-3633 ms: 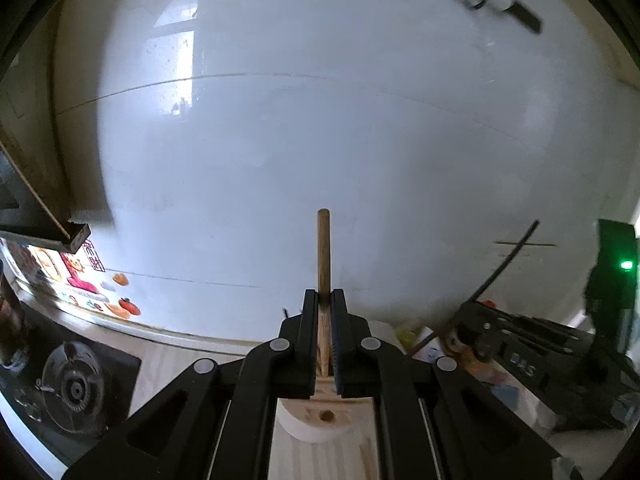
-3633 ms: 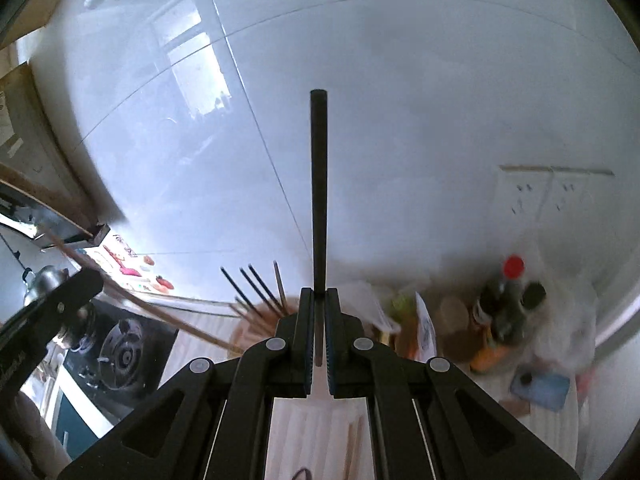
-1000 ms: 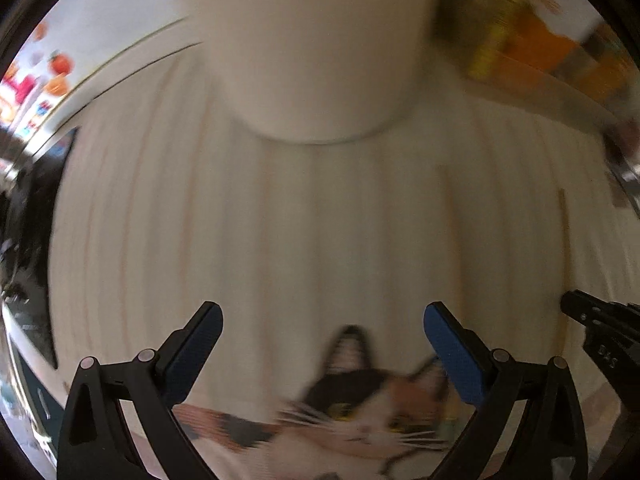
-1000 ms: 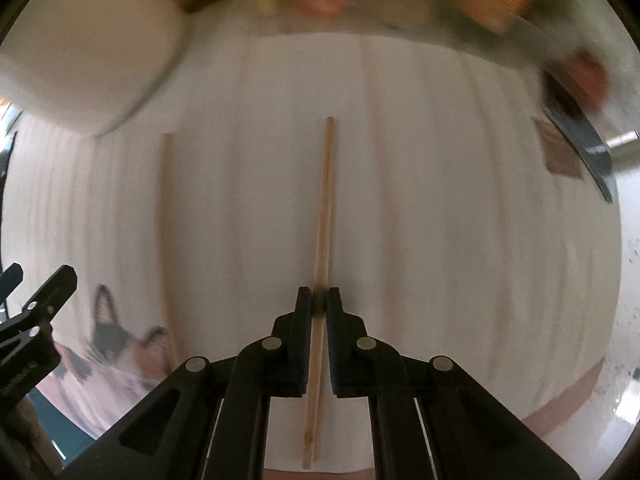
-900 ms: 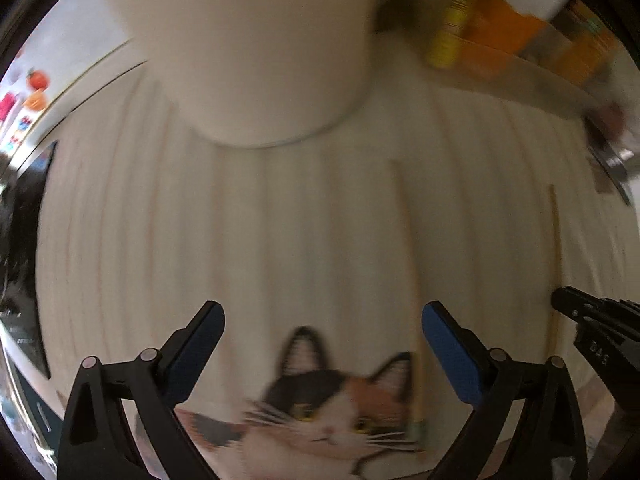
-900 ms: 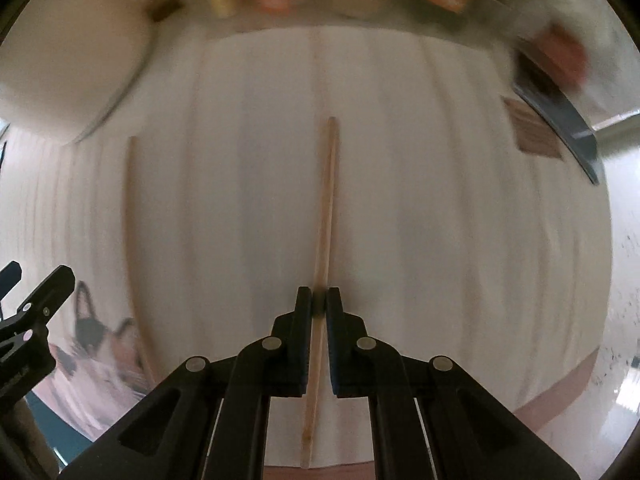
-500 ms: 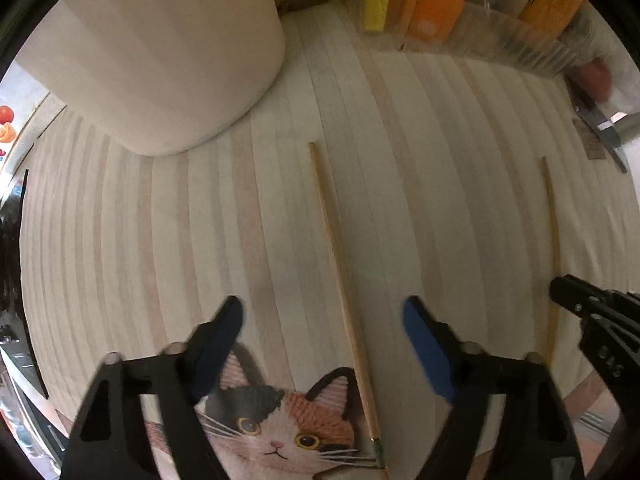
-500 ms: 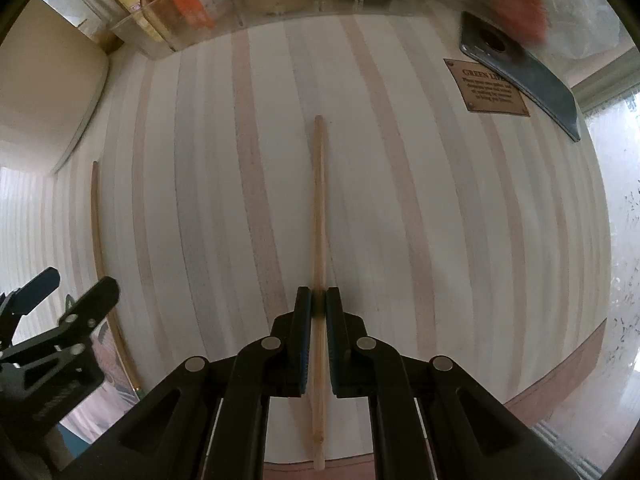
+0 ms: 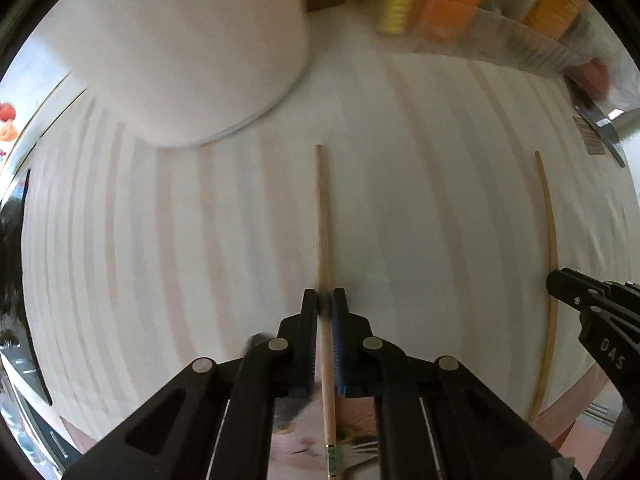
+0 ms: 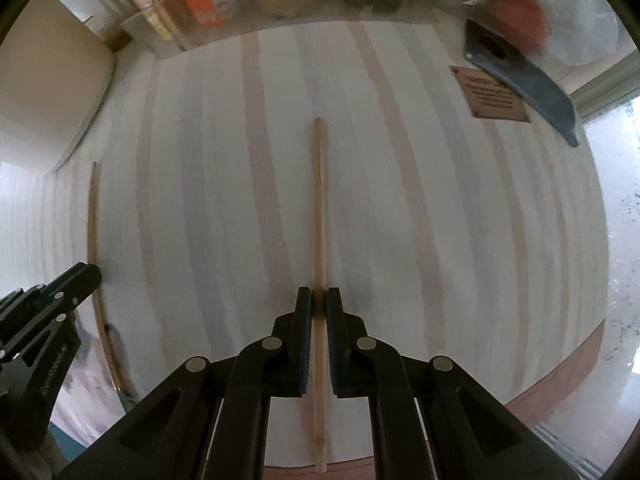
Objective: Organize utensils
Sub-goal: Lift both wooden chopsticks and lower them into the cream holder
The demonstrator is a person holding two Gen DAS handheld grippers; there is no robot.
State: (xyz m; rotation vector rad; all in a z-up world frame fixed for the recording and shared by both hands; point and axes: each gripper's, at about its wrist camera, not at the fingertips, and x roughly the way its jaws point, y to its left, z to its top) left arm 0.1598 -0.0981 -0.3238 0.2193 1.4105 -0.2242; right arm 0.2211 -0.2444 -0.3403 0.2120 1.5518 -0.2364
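Two wooden chopsticks lie lengthwise on the striped pale wood counter (image 9: pixel 420 208). My left gripper (image 9: pixel 324 300) is shut on the left chopstick (image 9: pixel 322 224), which runs away from me. My right gripper (image 10: pixel 316 298) is shut on the right chopstick (image 10: pixel 319 208), low against the counter. The right chopstick also shows in the left wrist view (image 9: pixel 550 232), with the right gripper's fingers (image 9: pixel 576 292) at its side. The left chopstick shows in the right wrist view (image 10: pixel 93 232). The big pale utensil holder (image 9: pixel 188 52) stands at the far left.
A clear bin (image 10: pixel 280 4) with orange and yellow packets lines the back. A dark knife blade (image 10: pixel 524 80) and a brown label (image 10: pixel 490 94) lie at the far right. A cat-print mat (image 9: pixel 304 440) sits under my left gripper. The counter's front edge (image 10: pixel 552 384) is close.
My left gripper was open above the left chopstick half a second ago; it has now come down and shut on it. The right gripper stays shut on its chopstick.
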